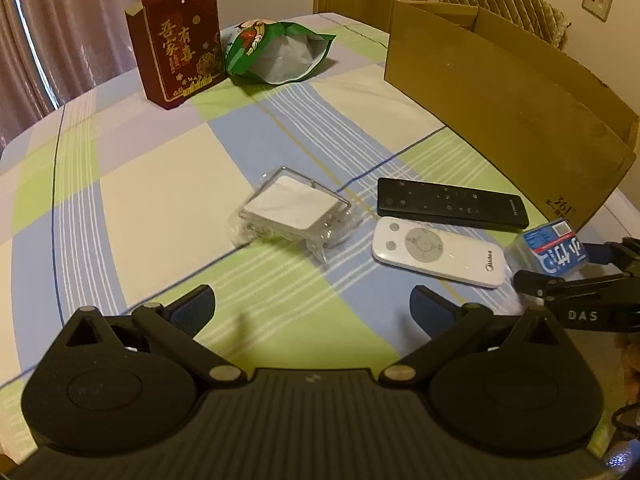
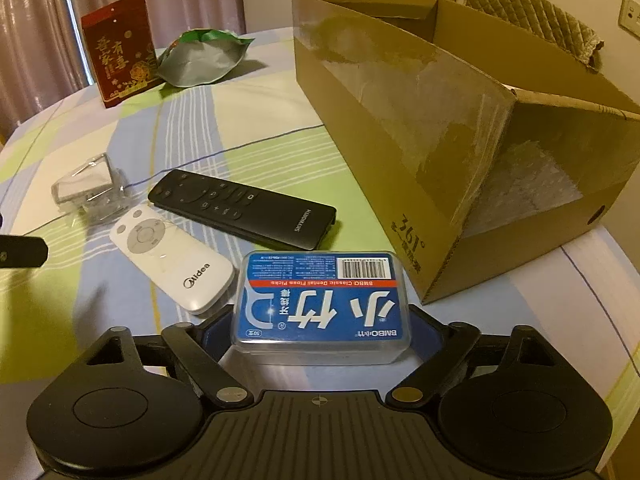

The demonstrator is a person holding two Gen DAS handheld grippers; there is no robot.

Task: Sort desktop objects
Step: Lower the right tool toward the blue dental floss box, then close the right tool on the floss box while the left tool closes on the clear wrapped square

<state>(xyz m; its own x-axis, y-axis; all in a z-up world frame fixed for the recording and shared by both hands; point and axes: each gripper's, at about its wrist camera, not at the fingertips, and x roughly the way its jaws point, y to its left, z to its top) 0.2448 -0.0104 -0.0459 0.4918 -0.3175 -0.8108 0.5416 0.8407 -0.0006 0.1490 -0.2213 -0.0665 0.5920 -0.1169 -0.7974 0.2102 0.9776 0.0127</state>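
Observation:
My right gripper (image 2: pixel 320 322) is shut on a blue dental floss pick box (image 2: pixel 322 304), held between both fingers just above the cloth; the same floss box (image 1: pixel 548 250) shows at the right edge of the left wrist view. A white remote (image 2: pixel 172 256) and a black remote (image 2: pixel 244 210) lie side by side just beyond it. A clear plastic packet with a white card (image 1: pixel 294 212) lies ahead of my left gripper (image 1: pixel 312 312), which is open with nothing between its fingers. The open cardboard box (image 2: pixel 400 120) stands at the right.
A red gift box (image 1: pixel 180 40) stands upright at the far left with a green foil bag (image 1: pixel 276 50) beside it. The checked tablecloth (image 1: pixel 160 184) covers the table. A padded chair back (image 2: pixel 532 12) and wall sockets sit behind the cardboard box.

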